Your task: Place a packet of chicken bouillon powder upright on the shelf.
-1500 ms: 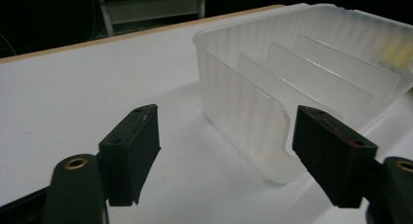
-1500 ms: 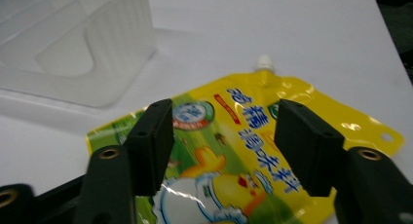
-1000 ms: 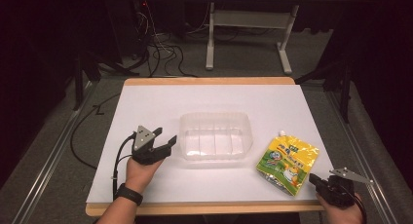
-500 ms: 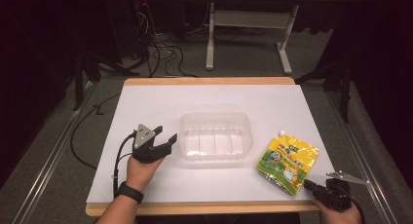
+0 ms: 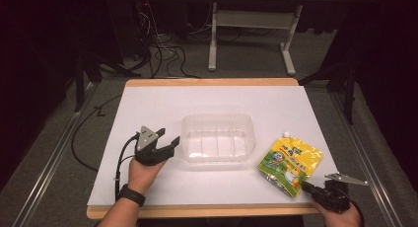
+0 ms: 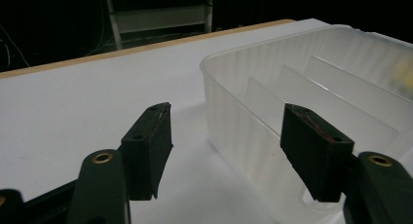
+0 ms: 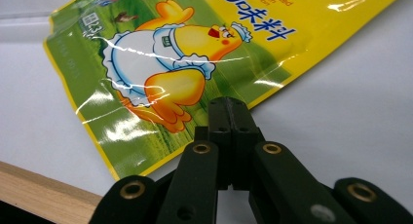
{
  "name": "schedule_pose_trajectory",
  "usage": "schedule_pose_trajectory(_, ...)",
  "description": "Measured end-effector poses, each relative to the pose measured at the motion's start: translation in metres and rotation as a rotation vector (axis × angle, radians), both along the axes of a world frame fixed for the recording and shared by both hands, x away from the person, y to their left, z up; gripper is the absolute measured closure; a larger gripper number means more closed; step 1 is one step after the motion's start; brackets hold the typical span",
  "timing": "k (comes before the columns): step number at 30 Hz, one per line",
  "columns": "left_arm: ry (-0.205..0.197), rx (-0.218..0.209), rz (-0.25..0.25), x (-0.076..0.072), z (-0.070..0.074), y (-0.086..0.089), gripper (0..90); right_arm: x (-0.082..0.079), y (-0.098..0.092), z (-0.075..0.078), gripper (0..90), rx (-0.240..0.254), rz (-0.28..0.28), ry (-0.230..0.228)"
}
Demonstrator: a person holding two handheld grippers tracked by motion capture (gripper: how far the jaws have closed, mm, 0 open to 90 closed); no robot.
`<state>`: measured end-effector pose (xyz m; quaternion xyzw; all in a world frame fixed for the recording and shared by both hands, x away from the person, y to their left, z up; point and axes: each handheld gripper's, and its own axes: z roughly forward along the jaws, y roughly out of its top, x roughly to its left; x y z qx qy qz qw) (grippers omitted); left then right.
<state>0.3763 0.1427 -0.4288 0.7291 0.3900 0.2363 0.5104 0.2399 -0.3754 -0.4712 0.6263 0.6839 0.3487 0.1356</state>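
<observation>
On white tabletop (image 5: 148, 108): clear tub (image 5: 218, 138) in middle, nothing in it. Left claw (image 5: 170, 147) wide, jaws on each side of tub's left wall, one inside, one outside. Yellow pouch (image 5: 290, 160) lies flat to right of tub. Right claw (image 5: 306, 186) closed tight, holds nothing, tip at pouch's near edge.

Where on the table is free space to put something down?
The far strip of the white sheet behind the clear tub lies bare, as does the left part beyond the left gripper. It is crowded near right: yellow pouch and right gripper.
</observation>
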Motion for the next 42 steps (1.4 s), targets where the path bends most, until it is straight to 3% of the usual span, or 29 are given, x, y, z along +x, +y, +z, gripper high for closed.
schedule_pose_trajectory(8, 0.000, 0.006, 0.001, -0.001, -0.001, 0.001, 36.9, 0.006, 0.013, 0.001, 90.0, -0.024, 0.054, -0.001)
schedule_pose_trajectory(12, 0.003, 0.013, 0.005, -0.001, -0.001, 0.003, 38.0, 0.006, 0.014, 0.004, 90.0, -0.043, 0.060, -0.026)
schedule_pose_trajectory(18, 0.007, 0.010, 0.006, -0.002, -0.002, 0.007, 40.7, 0.008, 0.008, 0.014, 87.3, -0.039, 0.010, -0.099)
schedule_pose_trajectory(29, 0.033, 0.055, 0.000, -0.008, -0.010, 0.010, 48.6, 0.035, -0.008, 0.020, 70.8, -0.022, -0.074, -0.212)
schedule_pose_trajectory(42, 0.036, 0.056, 0.038, -0.025, -0.011, 0.034, 46.1, 0.063, -0.038, 0.017, 56.2, 0.016, -0.194, -0.228)
